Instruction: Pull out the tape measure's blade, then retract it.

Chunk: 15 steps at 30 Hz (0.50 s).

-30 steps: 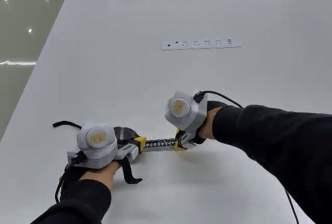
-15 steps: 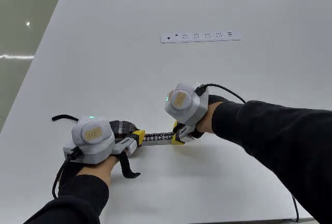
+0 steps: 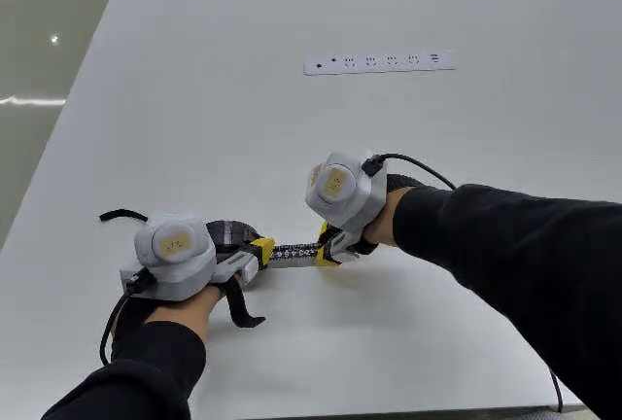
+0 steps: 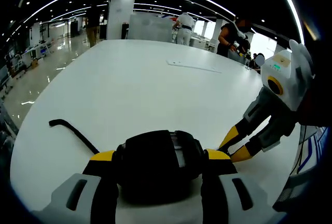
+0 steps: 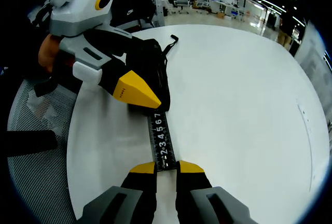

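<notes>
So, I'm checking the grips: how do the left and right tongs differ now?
The left tongs spread wide around the black tape measure case; the right tongs sit nearly shut on the thin blade. The left tongs hold the body, the right tongs the blade's end. Both have yellow tips.

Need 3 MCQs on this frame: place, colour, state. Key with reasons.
1. The power strip lies: A) on the floor B) on the table, beyond the left tool and right tool C) between the tools
2. Tool tips are: A) red B) yellow C) green
3. The blade is: A) partly out, tip clamped in the right tool B) fully retracted C) detached
Key: 1B, head view shows it past both; 2B, yellow in both gripper views; 3A, numbered blade runs from the case in the left tool to the right tool's jaws.
</notes>
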Each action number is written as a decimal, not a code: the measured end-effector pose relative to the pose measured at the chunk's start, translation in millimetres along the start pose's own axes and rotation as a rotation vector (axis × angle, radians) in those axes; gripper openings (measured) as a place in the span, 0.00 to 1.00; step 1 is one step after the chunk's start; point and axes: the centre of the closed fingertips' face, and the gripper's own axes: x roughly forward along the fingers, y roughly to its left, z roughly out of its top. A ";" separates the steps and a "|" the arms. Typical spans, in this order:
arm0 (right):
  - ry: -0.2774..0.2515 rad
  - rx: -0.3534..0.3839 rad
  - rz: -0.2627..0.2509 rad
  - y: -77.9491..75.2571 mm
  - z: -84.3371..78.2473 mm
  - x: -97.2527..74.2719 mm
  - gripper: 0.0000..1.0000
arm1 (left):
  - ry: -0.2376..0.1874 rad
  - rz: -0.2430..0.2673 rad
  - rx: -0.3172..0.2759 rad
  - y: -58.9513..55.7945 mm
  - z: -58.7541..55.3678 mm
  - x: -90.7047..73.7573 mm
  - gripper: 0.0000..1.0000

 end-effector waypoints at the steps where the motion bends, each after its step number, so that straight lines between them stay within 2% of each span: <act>1: -0.001 0.002 0.001 0.4 0.5 0.2 0.09 | 0.000 0.000 -0.003 0.2 0.0 0.0 0.60; 15: -0.030 -0.003 0.015 2.8 13.1 6.4 0.08 | 0.002 -0.001 -0.008 0.7 0.1 -0.5 0.60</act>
